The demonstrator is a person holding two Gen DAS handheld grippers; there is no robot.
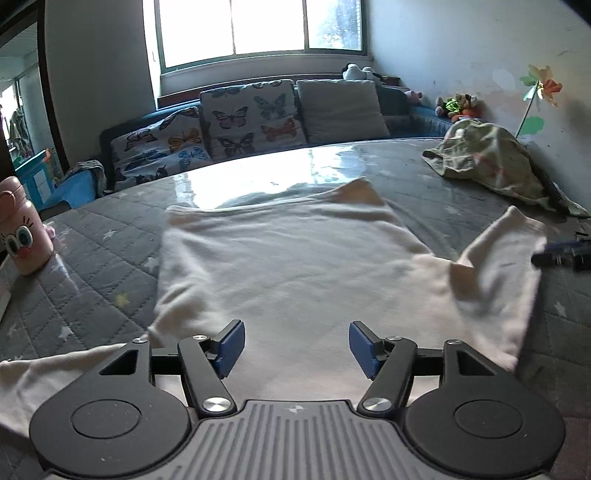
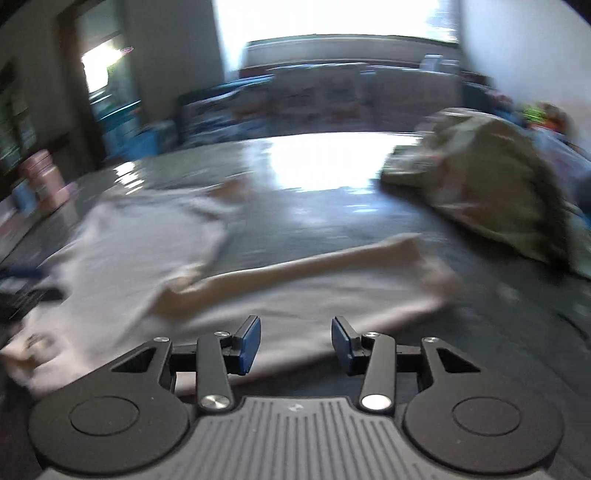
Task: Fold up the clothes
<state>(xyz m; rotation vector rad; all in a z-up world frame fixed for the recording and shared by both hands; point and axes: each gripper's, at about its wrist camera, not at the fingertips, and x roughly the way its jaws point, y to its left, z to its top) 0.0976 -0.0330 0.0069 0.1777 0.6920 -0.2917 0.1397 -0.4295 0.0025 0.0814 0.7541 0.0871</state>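
1. The white shirt (image 1: 288, 258) lies spread flat on the grey quilted mattress (image 1: 92, 236), its hem toward the window (image 1: 258, 29) and one sleeve (image 1: 502, 266) rumpled and partly doubled over on the side nearer the green garment (image 1: 495, 158).
2. The left gripper (image 1: 296, 347) hovers over the shirt's near edge with its jaws spread wide and nothing between them; the right gripper (image 2: 295, 343) is likewise released and empty, above the sleeve side of the shirt.
3. Risk: a pinch taken from here may catch only the top layer, so the fold would drag crooked.
4. Risk: the crumpled sleeve, if not smoothed first, likely gets trapped as a lump inside the fold.
5. Risk: the right wrist view is heavily blurred, which suggests fast motion; a hurried grab could miss the shirt's edge or snag the mattress cover.
6. Risk: the pink bottle (image 1: 20, 225), standing beyond the shirt's far side from the green garment, could topple if cloth is swept that way.
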